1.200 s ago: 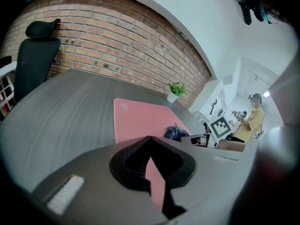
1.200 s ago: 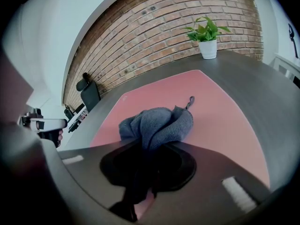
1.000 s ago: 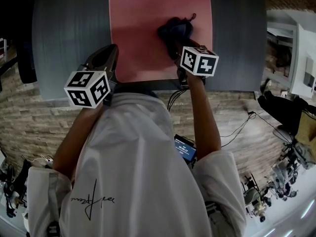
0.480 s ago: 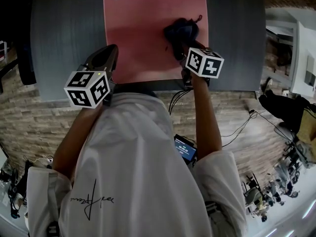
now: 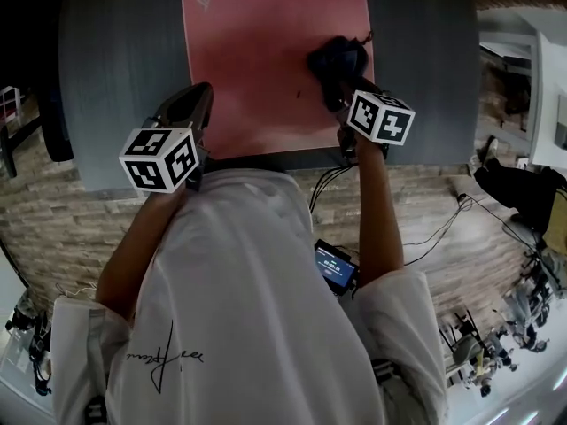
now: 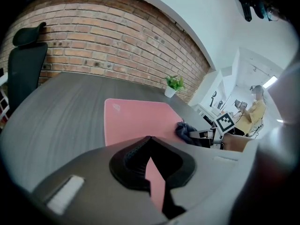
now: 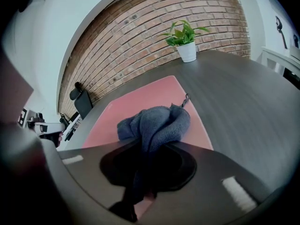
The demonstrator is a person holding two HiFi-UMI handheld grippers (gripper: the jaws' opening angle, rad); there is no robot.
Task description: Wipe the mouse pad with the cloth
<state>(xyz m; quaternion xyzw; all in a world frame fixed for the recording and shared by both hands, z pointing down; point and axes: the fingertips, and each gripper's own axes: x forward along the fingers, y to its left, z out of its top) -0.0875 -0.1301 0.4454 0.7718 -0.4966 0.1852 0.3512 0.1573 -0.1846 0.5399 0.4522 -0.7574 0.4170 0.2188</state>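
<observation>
Right gripper view: right hand-held gripper (image 7: 140, 146) tight on cloth (image 7: 154, 123) atop mouse pad (image 7: 154, 95); left hand-held gripper (image 6: 149, 142) closed.

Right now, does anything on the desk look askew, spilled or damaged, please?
Nothing stands out: the pink mouse pad lies flat on the grey desk, and the right gripper holds the bunched blue cloth on it.

Right gripper (image 7: 143, 149) clamps cloth (image 7: 157, 123); left gripper (image 6: 149, 140) closed, empty.
</observation>
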